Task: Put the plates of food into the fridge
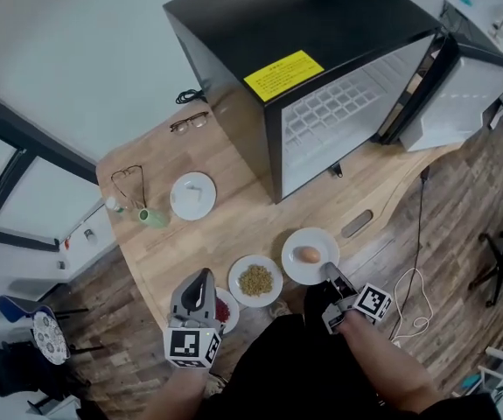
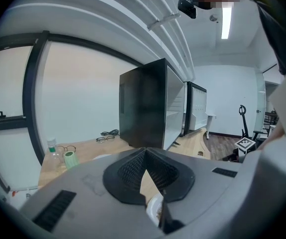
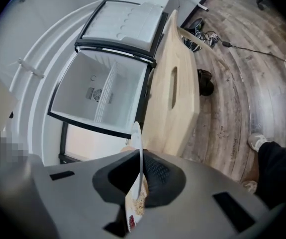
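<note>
Grip on the egg plate (image 1: 291,266) at the table's (image 1: 242,210) near right is being held clenched by the right hand-held gripper (image 1: 332,275), the left hand-held gripper (image 1: 204,280) idling closed and empty, so level, slow carrying toward the open fridge (image 1: 303,24) is being advised lest the egg (image 1: 307,254) roll.

The white egg plate (image 1: 310,255) is gripped at its near rim by the right gripper (image 1: 330,271). The grain plate (image 1: 255,280) is laid just left of it, and the red-food plate (image 1: 227,311) further left, partly hidden. The black fridge (image 1: 303,16) is stood behind them, its door (image 1: 465,90) swung open.
</note>
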`<state>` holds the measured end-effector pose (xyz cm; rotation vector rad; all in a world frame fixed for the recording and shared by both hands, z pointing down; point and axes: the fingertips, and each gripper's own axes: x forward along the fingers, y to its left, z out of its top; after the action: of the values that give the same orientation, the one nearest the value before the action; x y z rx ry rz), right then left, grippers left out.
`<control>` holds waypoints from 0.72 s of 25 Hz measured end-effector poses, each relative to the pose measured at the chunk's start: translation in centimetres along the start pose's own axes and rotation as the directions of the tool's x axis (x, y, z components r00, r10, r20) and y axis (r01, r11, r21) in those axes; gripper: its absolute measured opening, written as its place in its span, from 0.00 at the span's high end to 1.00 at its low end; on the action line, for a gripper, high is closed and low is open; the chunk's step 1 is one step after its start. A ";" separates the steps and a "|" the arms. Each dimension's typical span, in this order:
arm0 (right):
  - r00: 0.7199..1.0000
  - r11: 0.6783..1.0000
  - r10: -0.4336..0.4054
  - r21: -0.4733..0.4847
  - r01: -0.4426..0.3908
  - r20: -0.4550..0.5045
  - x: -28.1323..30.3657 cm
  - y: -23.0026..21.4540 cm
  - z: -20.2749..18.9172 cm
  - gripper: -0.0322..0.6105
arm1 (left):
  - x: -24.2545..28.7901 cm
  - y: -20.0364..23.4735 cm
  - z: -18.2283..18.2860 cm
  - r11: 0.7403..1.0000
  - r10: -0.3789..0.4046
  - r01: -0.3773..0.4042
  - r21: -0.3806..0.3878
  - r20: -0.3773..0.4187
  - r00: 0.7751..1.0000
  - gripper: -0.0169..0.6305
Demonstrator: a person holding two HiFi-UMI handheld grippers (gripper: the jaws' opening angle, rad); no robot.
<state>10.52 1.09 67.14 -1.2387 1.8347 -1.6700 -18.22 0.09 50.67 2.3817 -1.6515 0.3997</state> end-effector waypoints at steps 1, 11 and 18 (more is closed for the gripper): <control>1.000 1.000 0.006 -0.005 -0.005 0.004 0.1 0.5 0.7 0.90 | 0.5 -0.2 0.4 1.000 -0.004 0.004 -0.001 0.012 1.000 0.97; 0.999 0.998 0.033 -0.055 -0.031 0.024 -0.5 5.4 7.7 0.90 | 3.6 -1.9 5.2 1.000 -0.010 0.011 -0.015 0.084 0.996 0.97; 0.998 0.986 0.063 -0.156 -0.061 0.008 0.8 9.4 13.6 0.90 | 5.3 -1.8 9.7 0.998 0.057 -0.051 -0.049 0.148 0.987 0.97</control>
<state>17.07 -8.68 55.43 -1.2367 2.0074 -1.5074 -13.82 -7.09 43.35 2.3903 -1.7717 0.1950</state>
